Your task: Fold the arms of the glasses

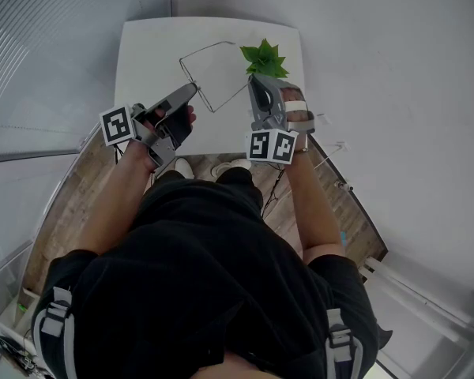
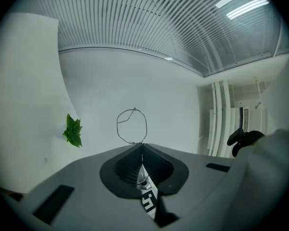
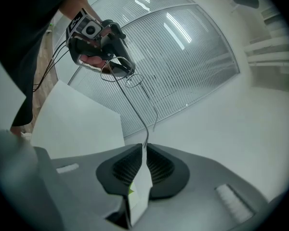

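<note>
Nearest the camera is the person's black top (image 1: 197, 275), with strips of wooden floor (image 1: 71, 188) showing on either side. Just beyond, both forearms reach forward over the near edge of the white desk (image 1: 150, 54). Each hand carries a gripper with its marker cube turned upward. The left gripper (image 1: 191, 91) angles toward the far right. Its jaws are pressed together on the thin wire of the glasses (image 2: 132, 126), and one round lens rim stands up just past the fingertips. The right gripper (image 1: 253, 77) sits a little farther over the desk, with its jaws clamped on the curved end of one arm (image 3: 136, 112) of the glasses. From that grip the arm runs straight across to the frame front at the left gripper, so it stands unfolded. The glasses hang in the air between the two grippers above the middle of the desk, and from the head view it cannot be told whether any part touches the surface. Just beyond the right gripper, toward the desk's far right, is a small green plant (image 1: 265, 60). Past the desk's far edge lies plain white wall, with ribbed panelling to the far left.
</note>
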